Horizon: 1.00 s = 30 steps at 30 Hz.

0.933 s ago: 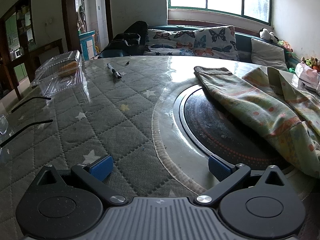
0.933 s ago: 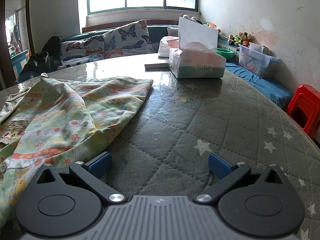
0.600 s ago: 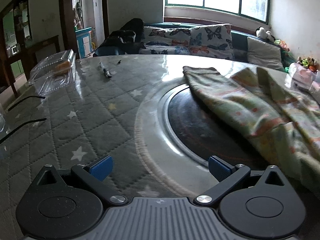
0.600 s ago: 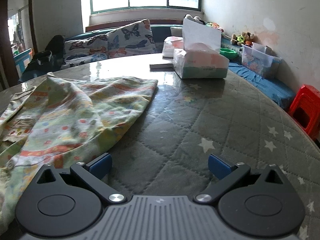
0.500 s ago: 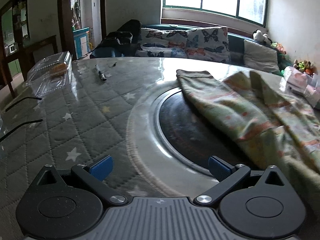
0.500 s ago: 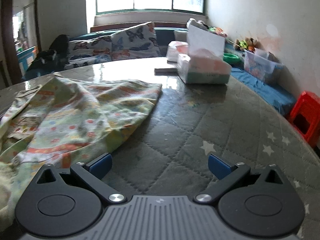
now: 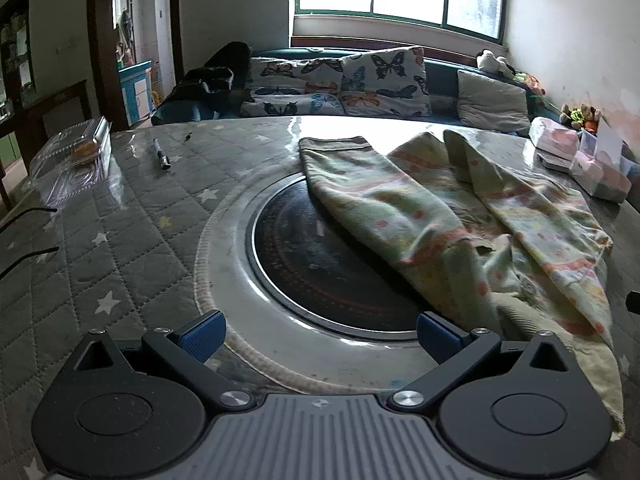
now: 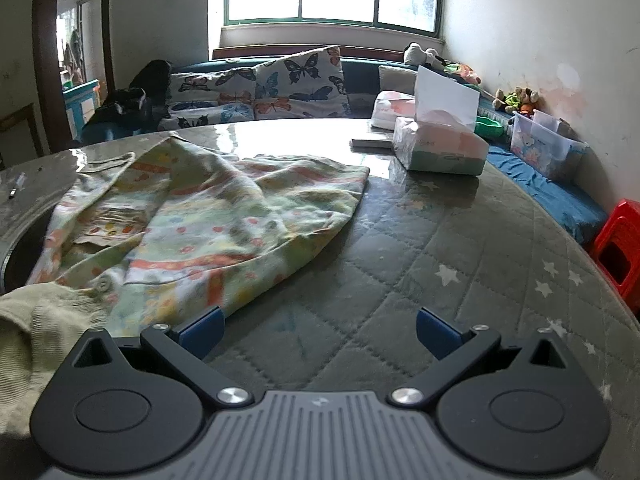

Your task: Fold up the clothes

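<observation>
A pale green patterned garment (image 7: 460, 216) lies loosely spread on the round table, partly over the dark glass centre disc (image 7: 320, 256). It also shows in the right wrist view (image 8: 208, 224), with its ribbed hem at the near left. My left gripper (image 7: 320, 334) is open and empty, low over the disc's near rim, with the garment to its right. My right gripper (image 8: 318, 330) is open and empty, over bare quilted cloth; its left fingertip (image 8: 202, 330) is at the garment's near edge.
A tissue box (image 8: 440, 148) and packets stand at the table's back right. A marker pen (image 7: 162, 156) and a clear plastic box (image 7: 76, 156) lie at the back left. A red stool (image 8: 620, 248) stands off the right edge. A sofa with butterfly cushions (image 7: 336, 84) runs behind.
Both grippers have moved towards the garment: the left one shifted right, over the centre disc; the right one shifted left, so the garment's hem now reaches its left finger. Both stay open.
</observation>
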Motion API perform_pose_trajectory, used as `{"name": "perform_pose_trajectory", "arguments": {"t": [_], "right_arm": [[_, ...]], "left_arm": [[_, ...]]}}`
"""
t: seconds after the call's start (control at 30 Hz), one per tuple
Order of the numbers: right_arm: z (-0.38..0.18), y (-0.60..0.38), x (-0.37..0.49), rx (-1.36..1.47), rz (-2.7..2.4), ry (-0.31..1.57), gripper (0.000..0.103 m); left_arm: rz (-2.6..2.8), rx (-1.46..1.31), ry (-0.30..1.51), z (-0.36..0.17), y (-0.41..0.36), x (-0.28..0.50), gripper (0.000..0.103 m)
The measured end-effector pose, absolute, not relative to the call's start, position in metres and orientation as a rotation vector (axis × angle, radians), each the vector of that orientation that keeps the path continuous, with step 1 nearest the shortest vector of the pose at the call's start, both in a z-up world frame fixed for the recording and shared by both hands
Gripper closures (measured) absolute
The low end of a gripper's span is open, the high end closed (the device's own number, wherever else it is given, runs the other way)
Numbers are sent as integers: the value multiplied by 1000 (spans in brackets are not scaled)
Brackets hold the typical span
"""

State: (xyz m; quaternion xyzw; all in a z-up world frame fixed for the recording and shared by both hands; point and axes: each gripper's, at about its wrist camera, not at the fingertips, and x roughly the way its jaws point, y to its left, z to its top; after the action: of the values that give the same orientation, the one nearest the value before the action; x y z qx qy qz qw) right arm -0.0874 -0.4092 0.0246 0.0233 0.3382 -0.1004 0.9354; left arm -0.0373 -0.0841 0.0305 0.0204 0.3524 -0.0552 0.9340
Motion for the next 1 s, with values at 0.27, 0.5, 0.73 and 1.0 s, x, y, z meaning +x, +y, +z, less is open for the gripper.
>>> {"name": "perform_pose_trajectory", "arguments": {"t": [0.27,0.5,0.73,1.0], "right_arm": [[29,-400,-99,51,-181,685,0],[28,-395,-105,55,-165,690,0],[25,-388,-108,60,-143,703,0],[24,-380,-110,57,-128,708,0]], "left_arm": [[-116,78,733,30,-96,-43,0],[-117,93,736,30,-101,-46,0],[-117,104,738,31,-104,-50,0],[-115,119,733,33,-107,-53,0]]}}
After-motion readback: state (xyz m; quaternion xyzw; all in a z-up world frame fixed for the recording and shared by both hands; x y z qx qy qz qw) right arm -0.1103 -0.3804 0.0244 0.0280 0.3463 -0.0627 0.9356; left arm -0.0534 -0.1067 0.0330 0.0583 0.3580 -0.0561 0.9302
